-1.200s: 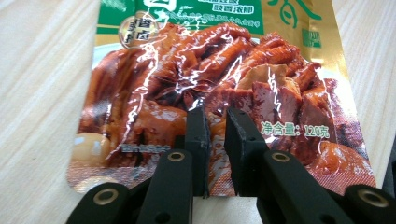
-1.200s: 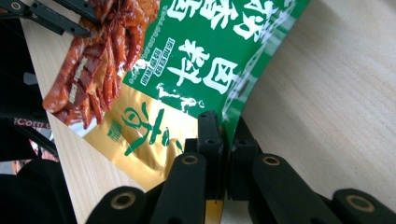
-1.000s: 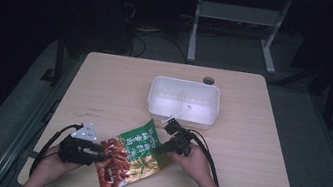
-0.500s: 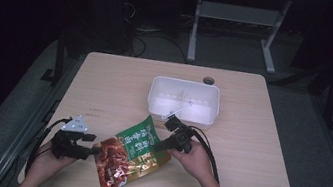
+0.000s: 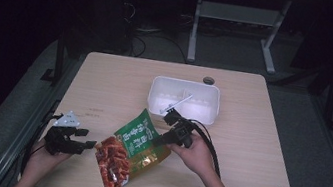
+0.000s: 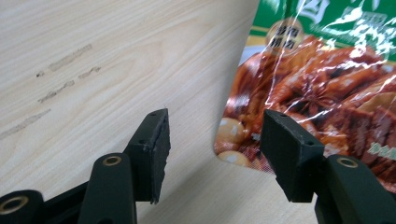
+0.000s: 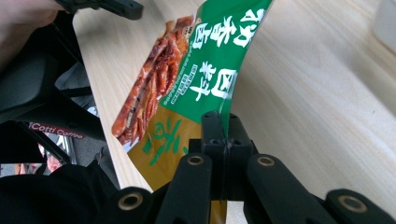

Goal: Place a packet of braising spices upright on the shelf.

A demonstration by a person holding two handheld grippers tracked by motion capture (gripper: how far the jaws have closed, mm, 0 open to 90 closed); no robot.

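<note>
High view has the right gripper (image 5: 163, 140) clamped on the edge of the snack packet (image 5: 129, 149) near the table's front, left gripper (image 5: 87, 144) gaping just beside it, so probably still headed for the empty white tub (image 5: 184, 100).

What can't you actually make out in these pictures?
- Snack pouch: the high view is too small to read its print; the left gripper view cuts it off at the frame edges.
- White tub: its contents are too small and washed out.
- Right gripper: its shut jaws hide the pouch edge they pinch.
- Room beyond the table: too dark.
</note>
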